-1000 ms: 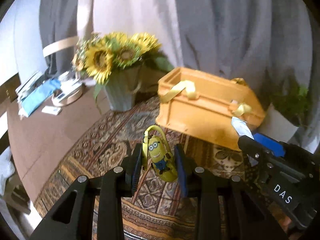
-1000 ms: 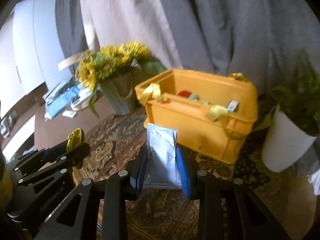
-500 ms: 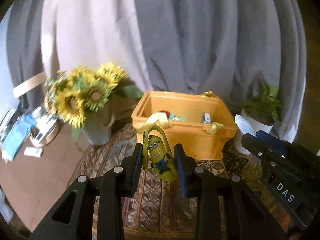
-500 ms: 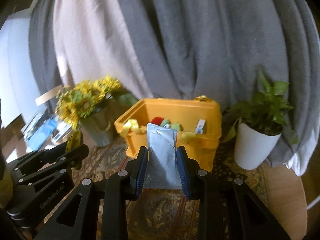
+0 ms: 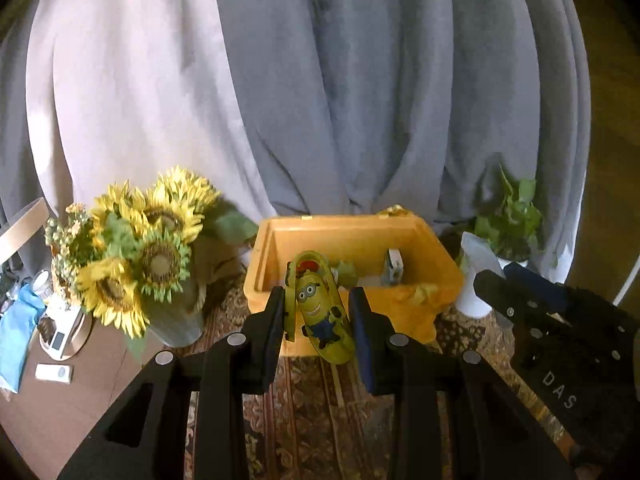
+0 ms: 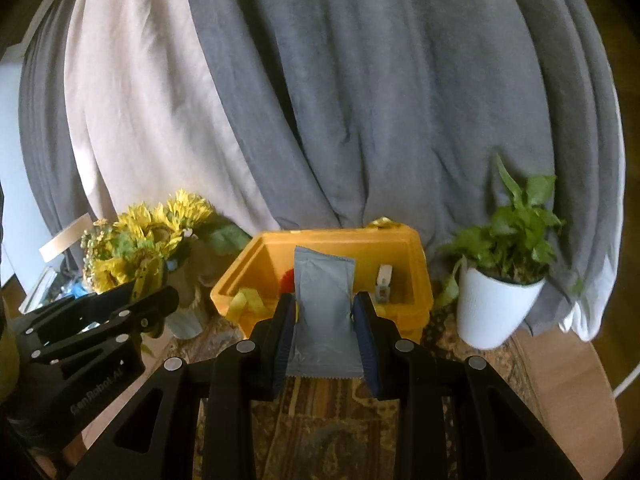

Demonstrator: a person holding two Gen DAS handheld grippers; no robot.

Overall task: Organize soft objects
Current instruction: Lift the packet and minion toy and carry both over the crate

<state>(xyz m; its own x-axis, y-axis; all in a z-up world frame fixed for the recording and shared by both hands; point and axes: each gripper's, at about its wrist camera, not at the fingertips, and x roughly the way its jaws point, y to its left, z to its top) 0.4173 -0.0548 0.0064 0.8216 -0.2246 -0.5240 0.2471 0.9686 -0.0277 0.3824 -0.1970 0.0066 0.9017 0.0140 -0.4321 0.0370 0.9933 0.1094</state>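
My left gripper (image 5: 318, 312) is shut on a yellow Minion pouch (image 5: 322, 316) and holds it in the air in front of the open orange bin (image 5: 436, 248). My right gripper (image 6: 324, 320) is shut on a flat grey packet (image 6: 324, 320), also held up before the same orange bin (image 6: 420, 264). The bin stands on a patterned rug and holds a red thing, a green thing and a small white box (image 5: 394, 266). The right gripper shows at the right of the left wrist view (image 5: 500, 280); the left gripper shows at the left of the right wrist view (image 6: 160, 300).
A vase of sunflowers (image 5: 136, 256) stands left of the bin. A white pot with a green plant (image 6: 500, 304) stands right of it. Grey and cream curtains hang behind. Small items and a blue cloth (image 5: 16, 332) lie on the brown table at far left.
Both grippers have risen and tilted up with their objects still held. The bin now sits lower and farther in view, with its inside visible.
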